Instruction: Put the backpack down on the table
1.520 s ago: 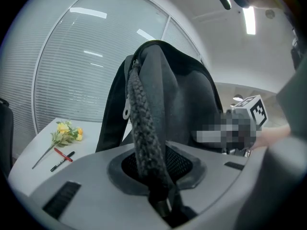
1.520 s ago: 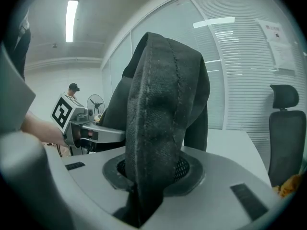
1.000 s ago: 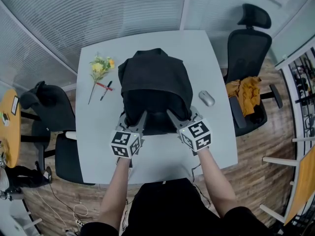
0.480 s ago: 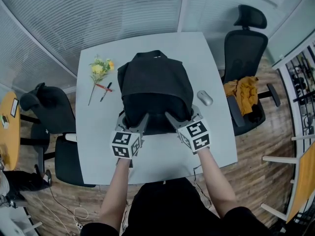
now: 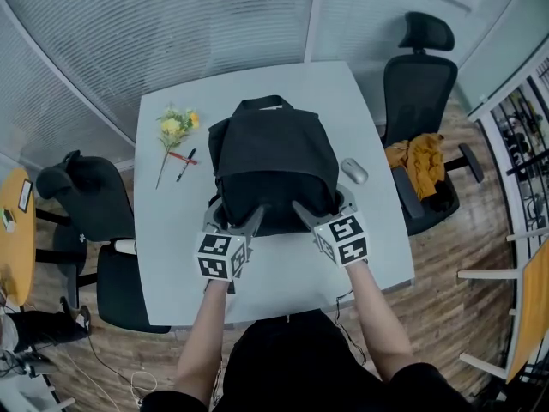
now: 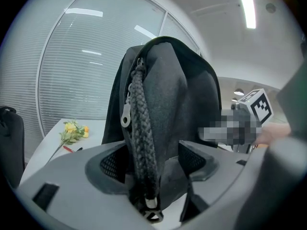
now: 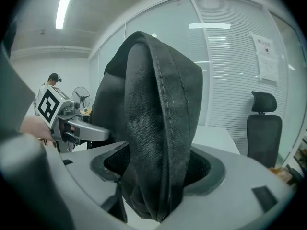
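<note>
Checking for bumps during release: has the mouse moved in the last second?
No. The mouse keeps its spot near the table's right edge, just right of the backpack.

The head view looks steeply down on the table [image 5: 171, 230] from its near edge, while both gripper views sit low, close against the backpack [image 5: 273, 157] they share.

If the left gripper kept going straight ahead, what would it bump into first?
Probably the backpack: its zipper cord and side already sit between the left gripper's opening fingers.
</note>
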A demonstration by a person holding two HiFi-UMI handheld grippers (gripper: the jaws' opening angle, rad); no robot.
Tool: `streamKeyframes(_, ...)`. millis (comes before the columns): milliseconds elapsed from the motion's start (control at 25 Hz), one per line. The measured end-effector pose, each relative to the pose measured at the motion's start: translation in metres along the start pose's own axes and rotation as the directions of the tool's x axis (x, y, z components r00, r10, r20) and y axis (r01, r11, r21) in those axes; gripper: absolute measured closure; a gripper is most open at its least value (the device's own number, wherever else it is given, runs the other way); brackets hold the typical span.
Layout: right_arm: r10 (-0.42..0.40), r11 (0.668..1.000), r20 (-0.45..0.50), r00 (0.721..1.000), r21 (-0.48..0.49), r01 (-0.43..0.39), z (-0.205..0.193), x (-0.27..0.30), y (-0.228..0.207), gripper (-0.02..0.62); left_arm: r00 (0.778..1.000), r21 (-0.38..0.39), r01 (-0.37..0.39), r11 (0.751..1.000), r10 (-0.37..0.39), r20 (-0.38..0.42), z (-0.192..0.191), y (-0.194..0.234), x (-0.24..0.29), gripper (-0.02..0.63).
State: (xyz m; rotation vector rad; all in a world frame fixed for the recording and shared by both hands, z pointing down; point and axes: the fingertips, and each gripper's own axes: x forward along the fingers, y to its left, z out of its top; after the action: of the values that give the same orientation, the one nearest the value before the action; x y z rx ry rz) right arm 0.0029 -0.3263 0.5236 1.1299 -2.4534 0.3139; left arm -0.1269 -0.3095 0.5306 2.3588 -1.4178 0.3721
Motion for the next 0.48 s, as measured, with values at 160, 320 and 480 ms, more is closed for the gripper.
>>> streamKeyframes(160,-0.028,1.0,0.004,1.0,0.002,0.028,-0.001,-0.009,0.0,0.262,1.0,0.004,-0.002,1.0,0.002,0.005,0.001,0.001,-0.009,0.307)
streamKeyframes(320,-0.053,0.999,0.012,0.999,0.001,0.053,0.0,-0.019,0.001,0.261,1.0,0.007,-0.008,1.0,0.008,0.022,0.003,0.0,-0.018,0.307)
streamKeyframes(480,-0.073,0.997,0.015,0.997,0.005,0.073,-0.003,-0.029,0.004,0.261,0.999,0.014,-0.009,1.0,0.009,0.039,0.004,-0.002,-0.029,0.307)
